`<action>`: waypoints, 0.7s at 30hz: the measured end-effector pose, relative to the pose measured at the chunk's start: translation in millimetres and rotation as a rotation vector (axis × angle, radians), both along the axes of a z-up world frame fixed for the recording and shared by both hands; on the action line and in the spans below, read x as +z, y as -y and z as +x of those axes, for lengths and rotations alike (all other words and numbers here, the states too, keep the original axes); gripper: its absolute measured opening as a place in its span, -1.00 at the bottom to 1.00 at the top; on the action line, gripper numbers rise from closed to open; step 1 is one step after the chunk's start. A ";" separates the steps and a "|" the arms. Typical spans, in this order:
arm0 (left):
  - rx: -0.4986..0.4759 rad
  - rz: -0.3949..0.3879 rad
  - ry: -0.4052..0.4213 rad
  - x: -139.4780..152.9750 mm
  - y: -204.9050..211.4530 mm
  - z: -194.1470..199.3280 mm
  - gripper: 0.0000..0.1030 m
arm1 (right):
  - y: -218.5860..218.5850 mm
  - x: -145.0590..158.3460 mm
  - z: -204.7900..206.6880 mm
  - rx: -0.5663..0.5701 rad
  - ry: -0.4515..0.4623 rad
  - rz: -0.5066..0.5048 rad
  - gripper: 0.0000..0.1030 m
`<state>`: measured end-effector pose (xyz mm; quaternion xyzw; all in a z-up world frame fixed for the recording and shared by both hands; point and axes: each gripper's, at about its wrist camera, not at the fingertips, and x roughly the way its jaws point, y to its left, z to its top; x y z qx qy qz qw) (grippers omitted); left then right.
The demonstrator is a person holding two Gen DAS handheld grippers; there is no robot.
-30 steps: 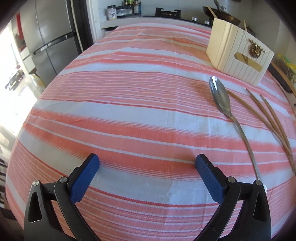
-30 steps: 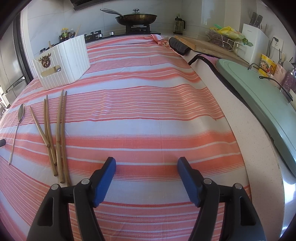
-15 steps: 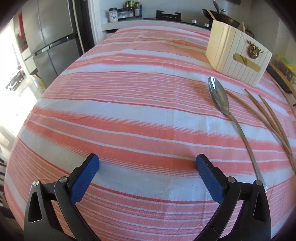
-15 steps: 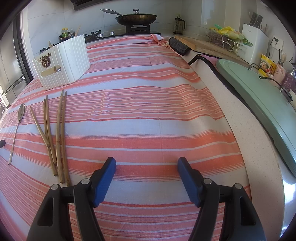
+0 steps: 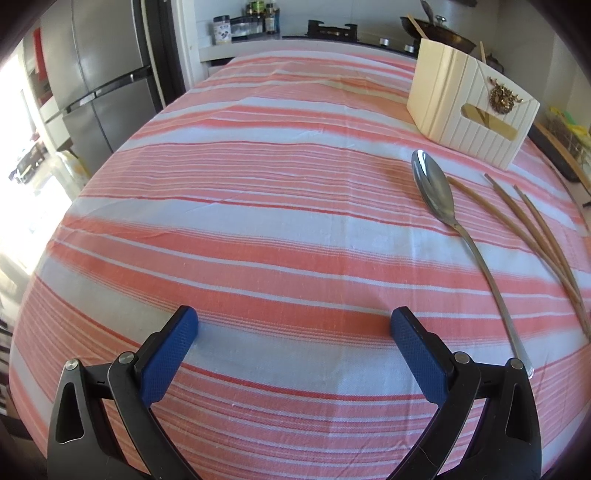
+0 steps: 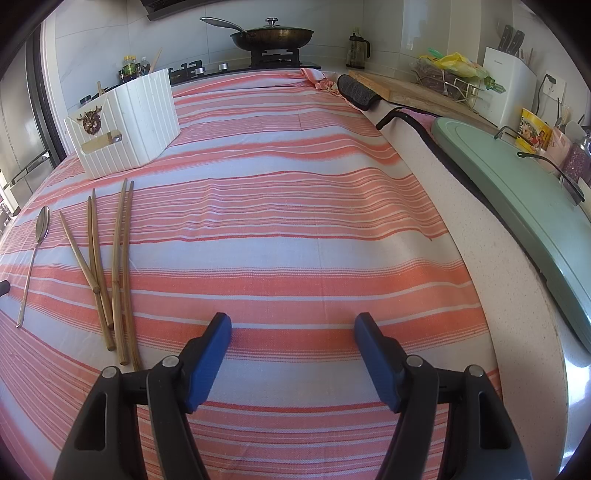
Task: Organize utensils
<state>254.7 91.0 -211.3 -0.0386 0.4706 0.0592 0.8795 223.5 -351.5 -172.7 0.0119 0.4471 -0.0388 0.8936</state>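
The worktop [image 6: 524, 280] carries a striped cloth [image 5: 258, 206] in orange and white bands. Both grippers hover over the cloth, pointing down at a slant.

Left gripper [image 5: 293, 328]: jaws wide apart, nothing between the blue pads. Only bare cloth lies below the gap.

Right gripper [image 6: 291, 334]: jaws apart, nothing between the pads. Bare cloth lies below the gap.

Spoon [image 5: 436, 192]: metal, flat on the cloth. In the left wrist view it lies to the right of the left gripper, bowl pointing toward the holder, handle end just beside the gripper's right finger. No pad touches it.

Chopsticks [image 6: 118, 266]: five wooden sticks, flat on the cloth, between the spoon and the right gripper. Three of them cross near their lower ends; two lie close together, nearly parallel. Their near ends lie just beside the right gripper's left finger, not touching it.

Holder [image 6: 125, 122]: white ribbed box, upright on the cloth beyond the spoon and chopsticks. Its front face bears a brown ornament and a slot. A wooden stick shows above its rim.

Behind the cloth: a stove with a lidded pan [image 6: 273, 35]. A fridge [image 5: 96, 81] stands at the left. A green board [image 6: 524, 192] lies at the right edge of the worktop.
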 end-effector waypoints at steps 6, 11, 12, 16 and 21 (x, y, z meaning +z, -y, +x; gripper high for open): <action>0.013 -0.019 0.004 3.1 -2.7 -2.3 0.99 | -0.2 -0.1 -0.2 0.000 0.000 0.000 0.37; 0.067 -0.114 0.030 11.2 -5.6 -6.4 0.99 | -0.1 -0.2 -0.4 0.000 0.001 0.001 0.37; 0.080 -0.134 0.037 13.3 -5.5 -6.8 0.99 | -0.1 -0.1 -0.4 0.000 0.001 0.002 0.37; 0.098 -0.201 0.053 19.9 2.9 -6.6 0.99 | -0.3 0.0 -0.4 0.000 0.001 0.001 0.37; 0.043 -0.213 0.043 21.2 33.9 5.2 0.99 | -0.1 0.1 -0.7 0.000 0.001 0.000 0.38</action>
